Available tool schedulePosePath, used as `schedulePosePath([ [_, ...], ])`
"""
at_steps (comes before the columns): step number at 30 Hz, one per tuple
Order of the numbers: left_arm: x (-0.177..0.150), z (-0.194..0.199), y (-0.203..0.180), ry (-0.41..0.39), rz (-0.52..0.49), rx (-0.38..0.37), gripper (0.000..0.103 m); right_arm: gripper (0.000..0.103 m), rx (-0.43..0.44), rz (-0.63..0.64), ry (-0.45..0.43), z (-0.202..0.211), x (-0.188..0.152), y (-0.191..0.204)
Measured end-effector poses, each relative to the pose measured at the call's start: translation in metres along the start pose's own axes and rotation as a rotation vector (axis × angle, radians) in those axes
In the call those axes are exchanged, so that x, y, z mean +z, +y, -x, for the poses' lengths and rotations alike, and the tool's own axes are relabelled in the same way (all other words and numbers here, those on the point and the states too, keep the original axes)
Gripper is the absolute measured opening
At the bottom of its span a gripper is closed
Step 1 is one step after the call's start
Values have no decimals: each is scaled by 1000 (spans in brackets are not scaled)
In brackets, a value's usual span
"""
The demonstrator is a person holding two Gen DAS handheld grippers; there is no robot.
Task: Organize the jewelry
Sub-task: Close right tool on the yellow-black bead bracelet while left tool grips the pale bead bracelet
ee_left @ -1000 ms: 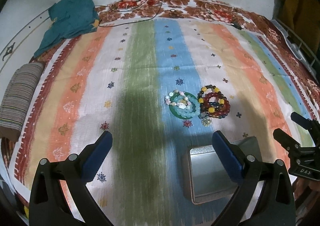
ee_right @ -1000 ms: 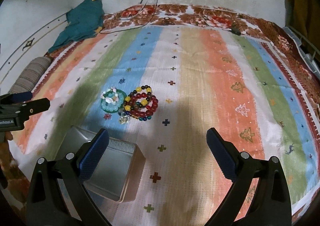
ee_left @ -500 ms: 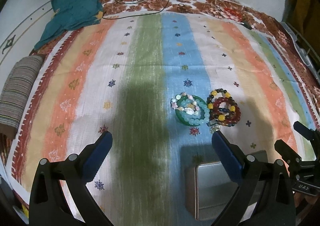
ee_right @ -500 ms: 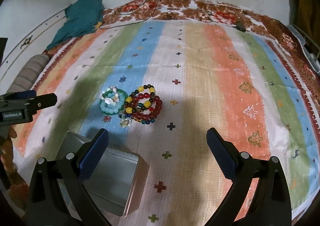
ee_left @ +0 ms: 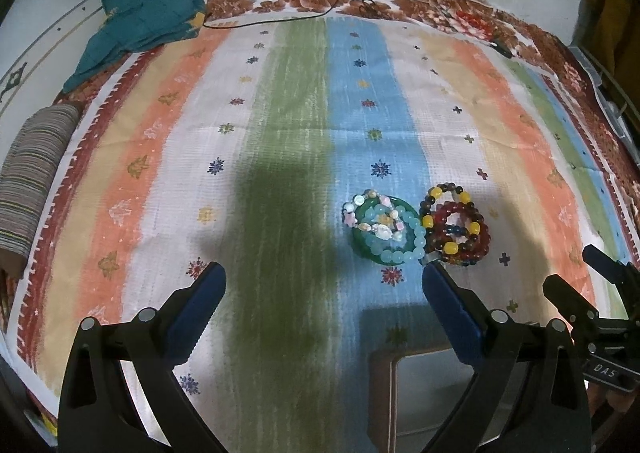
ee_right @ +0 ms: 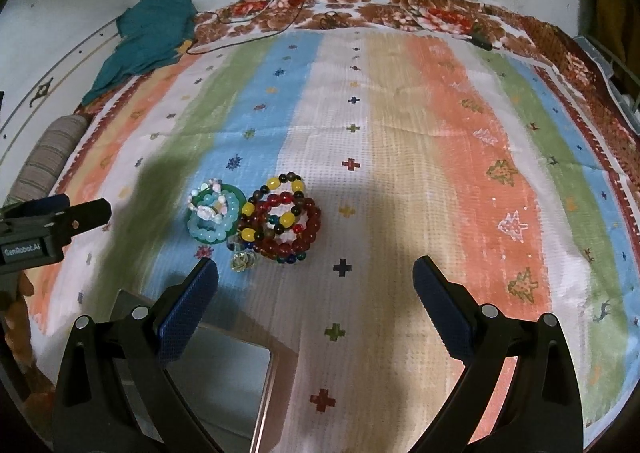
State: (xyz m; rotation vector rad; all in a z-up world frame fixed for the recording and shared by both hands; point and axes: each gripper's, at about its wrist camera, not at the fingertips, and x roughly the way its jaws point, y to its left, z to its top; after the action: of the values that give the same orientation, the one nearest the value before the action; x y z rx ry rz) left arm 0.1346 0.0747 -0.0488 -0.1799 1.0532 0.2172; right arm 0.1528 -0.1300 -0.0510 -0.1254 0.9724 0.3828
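A pile of jewelry lies on the striped cloth: a green bangle with pale blue and white bead bracelets (ee_left: pixel 384 231) (ee_right: pixel 214 213), and next to it red, yellow and dark bead bracelets (ee_left: pixel 456 227) (ee_right: pixel 282 219). A small clear glass piece (ee_right: pixel 242 261) lies just in front of them. A metal tin (ee_left: pixel 430 393) (ee_right: pixel 216 381) stands open near the front. My left gripper (ee_left: pixel 324 285) is open and empty, short of the pile. My right gripper (ee_right: pixel 316 277) is open and empty, just short of the red beads.
The striped cloth (ee_left: pixel 280 133) covers a bed. A teal garment (ee_left: pixel 144 9) lies at the far left corner and a striped roll (ee_left: pixel 32 169) at the left edge. Black cables (ee_left: pixel 280 1) run along the far edge. A wire rack (ee_left: pixel 612 93) stands at the right.
Both grippers have moved forward toward the jewelry pile, which now looks nearer and larger. The tin has slid lower in both views. Both grippers stay open.
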Motion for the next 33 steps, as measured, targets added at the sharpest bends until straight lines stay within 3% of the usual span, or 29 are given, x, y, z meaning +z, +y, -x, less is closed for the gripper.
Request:
schedulePosePath([
  [25,20,-50,4,67,30,-25,76,99,27,-10,49,-38,23,4],
  [33,24,-76,16,126,81,-69,70,97,17,0,80,-54,25,8],
])
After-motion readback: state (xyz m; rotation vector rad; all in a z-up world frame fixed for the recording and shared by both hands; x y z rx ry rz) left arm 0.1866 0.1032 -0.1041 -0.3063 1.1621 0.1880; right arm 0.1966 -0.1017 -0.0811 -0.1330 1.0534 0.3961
